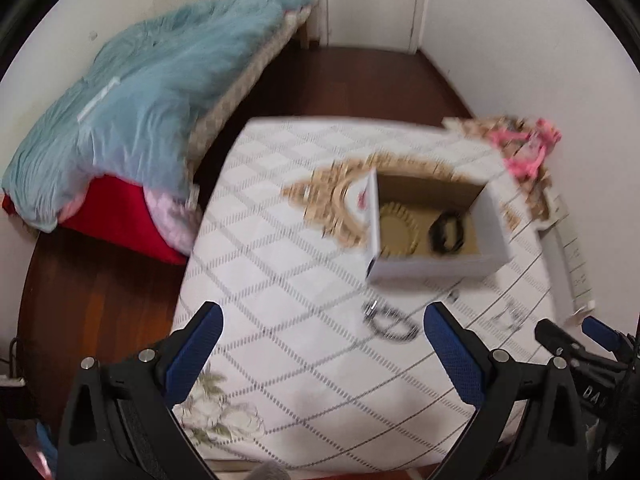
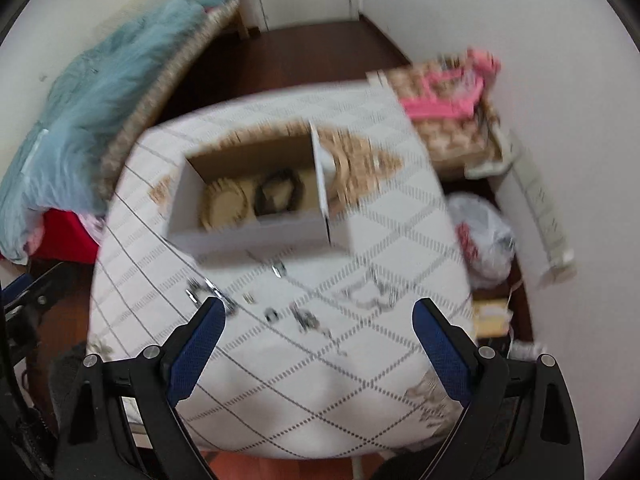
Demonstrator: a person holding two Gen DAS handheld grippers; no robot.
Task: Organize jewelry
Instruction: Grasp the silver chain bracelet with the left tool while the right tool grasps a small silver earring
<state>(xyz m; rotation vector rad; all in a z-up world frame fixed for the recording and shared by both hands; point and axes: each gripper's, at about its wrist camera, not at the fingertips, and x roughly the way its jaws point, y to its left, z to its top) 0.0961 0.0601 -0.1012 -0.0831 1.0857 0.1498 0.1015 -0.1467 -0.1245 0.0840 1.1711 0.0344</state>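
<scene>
An open white cardboard box point(image 1: 436, 268) point(image 2: 256, 236) stands on a table with a white diamond-pattern cloth point(image 1: 280, 248) point(image 2: 384, 208). Inside lie a gold ring-shaped piece point(image 1: 398, 232) point(image 2: 224, 206) and a dark bracelet point(image 1: 446, 232) point(image 2: 280, 192). Loose silver jewelry lies on the cloth in front of the box: a dark beaded chain point(image 1: 390, 320) and several small pieces point(image 2: 304, 316). My left gripper point(image 1: 324, 332) is open and empty above the near cloth. My right gripper point(image 2: 318, 328) is open and empty above the loose pieces. Both views are blurred.
A bed with a blue cover point(image 1: 132, 112) and red bedding point(image 1: 116, 216) lies at the left. A beige box with a pink thing point(image 2: 448, 96) sits at the back right corner. A plastic bag point(image 2: 484, 236) lies on the floor at the right. Dark wood floor surrounds the table.
</scene>
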